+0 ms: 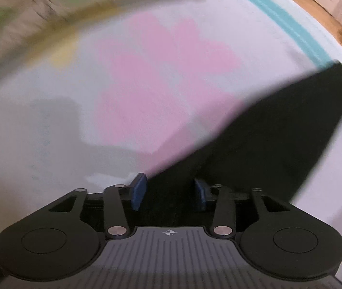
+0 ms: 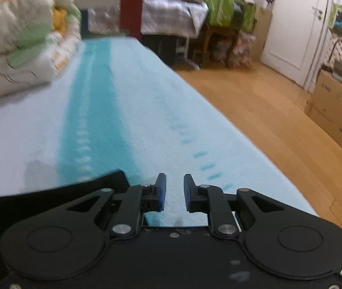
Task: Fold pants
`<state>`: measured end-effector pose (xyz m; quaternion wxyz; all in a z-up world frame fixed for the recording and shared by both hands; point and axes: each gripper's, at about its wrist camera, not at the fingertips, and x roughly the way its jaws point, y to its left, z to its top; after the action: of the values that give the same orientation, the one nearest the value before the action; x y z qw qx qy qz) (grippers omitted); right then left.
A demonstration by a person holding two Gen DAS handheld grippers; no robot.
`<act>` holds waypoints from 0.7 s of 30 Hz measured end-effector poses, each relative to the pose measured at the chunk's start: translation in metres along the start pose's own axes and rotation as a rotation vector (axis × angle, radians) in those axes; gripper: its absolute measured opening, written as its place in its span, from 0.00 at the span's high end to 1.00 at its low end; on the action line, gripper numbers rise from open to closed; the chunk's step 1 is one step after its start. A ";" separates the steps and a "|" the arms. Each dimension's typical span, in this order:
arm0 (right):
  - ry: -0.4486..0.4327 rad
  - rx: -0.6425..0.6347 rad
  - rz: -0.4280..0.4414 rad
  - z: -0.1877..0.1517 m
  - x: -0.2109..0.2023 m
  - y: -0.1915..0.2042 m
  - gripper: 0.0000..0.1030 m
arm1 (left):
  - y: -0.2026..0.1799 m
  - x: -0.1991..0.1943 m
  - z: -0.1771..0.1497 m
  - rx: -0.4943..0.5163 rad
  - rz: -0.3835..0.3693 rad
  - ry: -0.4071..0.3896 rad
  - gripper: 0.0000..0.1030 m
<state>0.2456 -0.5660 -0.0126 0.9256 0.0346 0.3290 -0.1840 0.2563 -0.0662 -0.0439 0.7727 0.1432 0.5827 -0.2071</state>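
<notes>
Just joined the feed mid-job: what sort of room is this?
Likely a bedroom: the bed's blue-striped cover, a rolled quilt at its far end, a white door across a wooden floor.

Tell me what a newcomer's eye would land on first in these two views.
Probably the black pants, a dark wedge running from between the left claw toward the bed's right edge, against a blurred pink patch on the pale sheet. In the right wrist view, the teal stripe runs up the bed toward a folded quilt at upper left.
</notes>
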 end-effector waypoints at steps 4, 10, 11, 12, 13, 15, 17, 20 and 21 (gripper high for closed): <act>-0.073 -0.111 0.140 -0.002 -0.039 0.031 0.83 | -0.004 0.014 0.002 0.040 -0.025 0.071 0.60; -0.075 -0.295 0.412 -0.028 -0.080 0.113 0.83 | -0.004 -0.006 0.000 0.038 0.035 -0.036 0.60; -0.066 -0.316 0.443 -0.032 -0.083 0.125 0.83 | -0.002 -0.010 0.000 0.040 0.048 -0.052 0.59; -0.057 -0.342 0.473 -0.036 -0.085 0.137 0.83 | -0.001 -0.013 -0.001 0.043 0.058 -0.064 0.59; -0.047 -0.370 0.493 -0.041 -0.086 0.148 0.83 | 0.000 -0.017 -0.002 0.049 0.059 -0.074 0.59; -0.016 -0.409 0.505 -0.048 -0.082 0.165 0.83 | 0.002 -0.024 -0.004 0.057 0.056 -0.092 0.59; 0.040 -0.411 0.499 -0.052 -0.076 0.171 0.83 | 0.004 -0.032 -0.008 0.063 0.079 -0.115 0.59; 0.156 -0.387 0.459 -0.061 -0.055 0.170 0.83 | 0.006 -0.041 -0.015 0.084 0.082 -0.130 0.59; 0.136 -0.369 0.468 -0.063 -0.056 0.167 0.84 | 0.004 -0.044 -0.016 0.088 0.087 -0.134 0.59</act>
<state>0.2286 -0.3814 -0.0370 0.9094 -0.0469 0.4010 0.1000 0.2345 -0.0483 -0.0067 0.8112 0.1882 0.5131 -0.2079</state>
